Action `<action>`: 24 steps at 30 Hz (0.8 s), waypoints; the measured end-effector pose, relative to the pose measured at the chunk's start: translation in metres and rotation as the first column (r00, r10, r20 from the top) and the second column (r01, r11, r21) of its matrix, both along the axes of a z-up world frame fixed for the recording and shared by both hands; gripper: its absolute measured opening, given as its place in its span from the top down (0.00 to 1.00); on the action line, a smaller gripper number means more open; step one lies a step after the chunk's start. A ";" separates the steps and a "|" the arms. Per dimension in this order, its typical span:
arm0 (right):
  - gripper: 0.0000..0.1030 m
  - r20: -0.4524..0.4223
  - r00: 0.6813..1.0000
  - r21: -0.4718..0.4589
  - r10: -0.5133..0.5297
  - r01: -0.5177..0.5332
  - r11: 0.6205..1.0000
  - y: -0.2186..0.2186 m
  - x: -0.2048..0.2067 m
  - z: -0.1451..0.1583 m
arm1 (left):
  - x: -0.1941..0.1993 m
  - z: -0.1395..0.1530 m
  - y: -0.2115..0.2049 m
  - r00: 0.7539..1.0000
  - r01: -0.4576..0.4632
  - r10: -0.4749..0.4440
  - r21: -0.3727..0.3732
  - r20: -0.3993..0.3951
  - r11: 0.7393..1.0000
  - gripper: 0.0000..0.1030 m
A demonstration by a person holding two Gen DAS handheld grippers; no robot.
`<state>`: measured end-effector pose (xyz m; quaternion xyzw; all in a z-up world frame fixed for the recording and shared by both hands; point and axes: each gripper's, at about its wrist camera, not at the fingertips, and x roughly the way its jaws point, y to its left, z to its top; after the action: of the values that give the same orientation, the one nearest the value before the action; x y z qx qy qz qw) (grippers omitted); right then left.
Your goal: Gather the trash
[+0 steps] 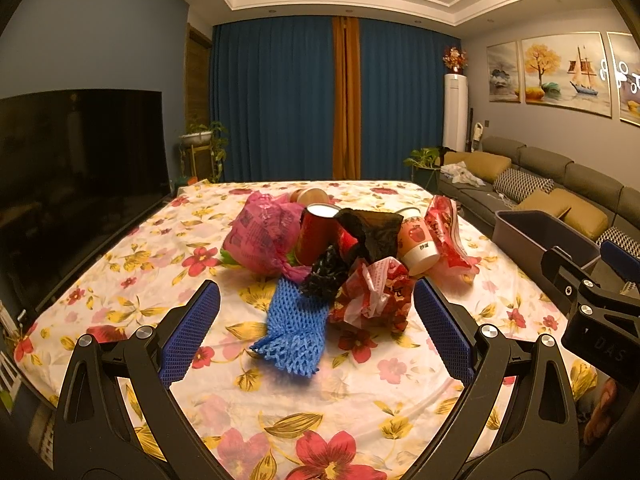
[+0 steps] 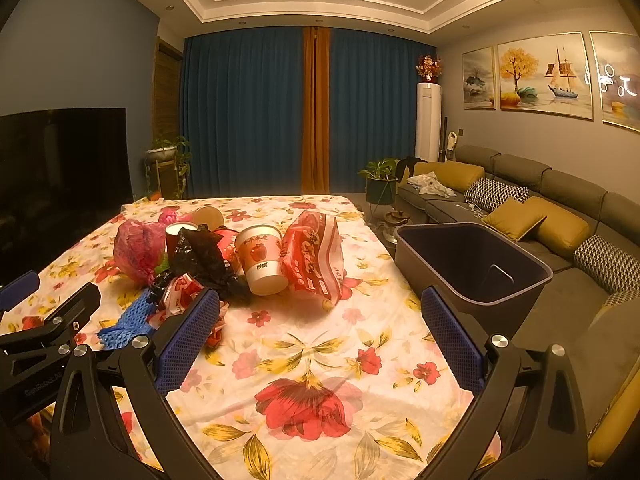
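1. The trash lies in one heap on the bench [image 1: 360,412], which has a flowered cloth on it.
2. In the left wrist view, the blue net sleeve [image 1: 294,326] and the crumpled red and white wrapper [image 1: 378,300] lie just ahead of the left gripper [image 1: 316,316], between the lines of its two jaws.
3. The jaws of the left gripper are wide apart and hold nothing.
4. Behind these lie a pink bag [image 1: 262,236], a red cup [image 1: 316,234], a black bag [image 1: 372,232], a paper cup [image 2: 260,260] and a red packet [image 2: 316,260].
5. The right gripper [image 2: 320,320] hovers over bare cloth, its jaws also wide apart and empty; the heap is ahead to its left.
6. The dark bin [image 2: 472,264] stands beside the bench's right edge, just beyond the right jaw.
7. Both grippers point forward, side by side, low over the bench.
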<state>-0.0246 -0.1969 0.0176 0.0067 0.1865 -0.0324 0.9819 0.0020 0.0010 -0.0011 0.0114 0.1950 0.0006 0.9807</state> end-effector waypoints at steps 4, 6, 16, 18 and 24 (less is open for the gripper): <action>0.05 0.000 1.000 0.000 0.003 -0.003 1.000 0.000 0.001 0.001 | 0.001 0.000 0.000 1.000 0.000 0.000 -0.002 -0.002 1.000 0.07; 0.05 0.001 1.000 0.000 0.004 -0.004 1.000 -0.001 0.001 0.001 | 0.001 0.000 0.000 1.000 0.001 -0.001 -0.002 -0.001 1.000 0.07; 0.05 0.008 1.000 -0.004 0.013 -0.013 1.000 0.001 0.002 0.000 | 0.001 0.001 0.000 1.000 0.001 -0.001 -0.005 0.002 1.000 0.07; 0.05 0.009 1.000 -0.005 0.015 -0.015 1.000 0.001 0.002 0.000 | 0.001 0.001 0.000 1.000 0.001 -0.001 -0.005 0.004 1.000 0.07; 0.05 0.009 1.000 -0.004 0.016 -0.016 1.000 0.001 0.002 -0.001 | 0.001 0.001 0.000 1.000 0.000 0.000 -0.008 0.004 1.000 0.07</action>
<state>-0.0226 -0.1957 0.0169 0.0036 0.1818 -0.0250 0.9830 0.0034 0.0014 -0.0001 0.0076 0.1932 -0.0003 0.9811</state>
